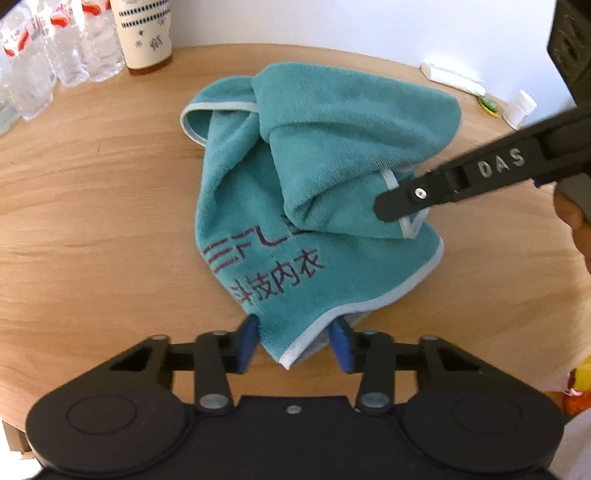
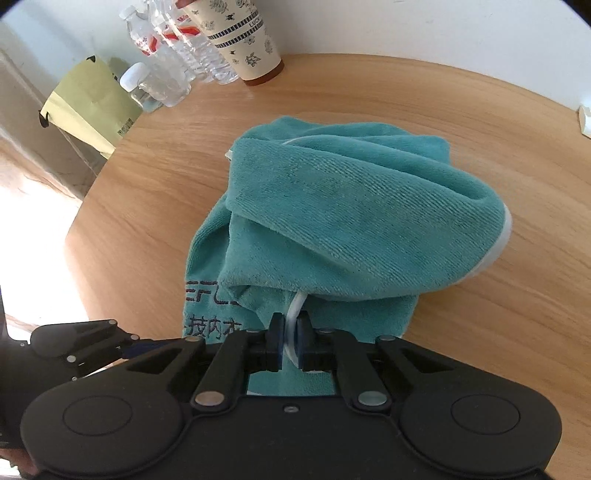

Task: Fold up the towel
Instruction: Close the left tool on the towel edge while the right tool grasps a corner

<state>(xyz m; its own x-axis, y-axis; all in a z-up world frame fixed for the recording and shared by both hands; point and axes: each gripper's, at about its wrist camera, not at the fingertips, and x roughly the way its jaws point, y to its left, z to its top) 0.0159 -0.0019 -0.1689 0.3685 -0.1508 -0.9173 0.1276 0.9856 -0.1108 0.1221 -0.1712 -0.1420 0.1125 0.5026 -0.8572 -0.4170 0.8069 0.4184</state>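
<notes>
A teal towel (image 1: 314,177) with a pale blue hem and dark printed characters lies crumpled on the round wooden table (image 1: 92,221). My left gripper (image 1: 293,345) is open, its blue pads on either side of the towel's near corner. My right gripper (image 2: 290,341) is shut on the towel's pale hem, and the towel (image 2: 351,206) bunches up just beyond it. In the left wrist view the right gripper (image 1: 399,206) reaches in from the right and pinches a hem corner on top of the towel.
Several clear water bottles (image 1: 44,62) and a patterned paper cup (image 1: 146,33) stand at the table's far left. A white packet (image 1: 452,79) and a small white bottle (image 1: 519,109) lie at the far right. A green bag (image 2: 92,99) hangs beyond the table's left edge.
</notes>
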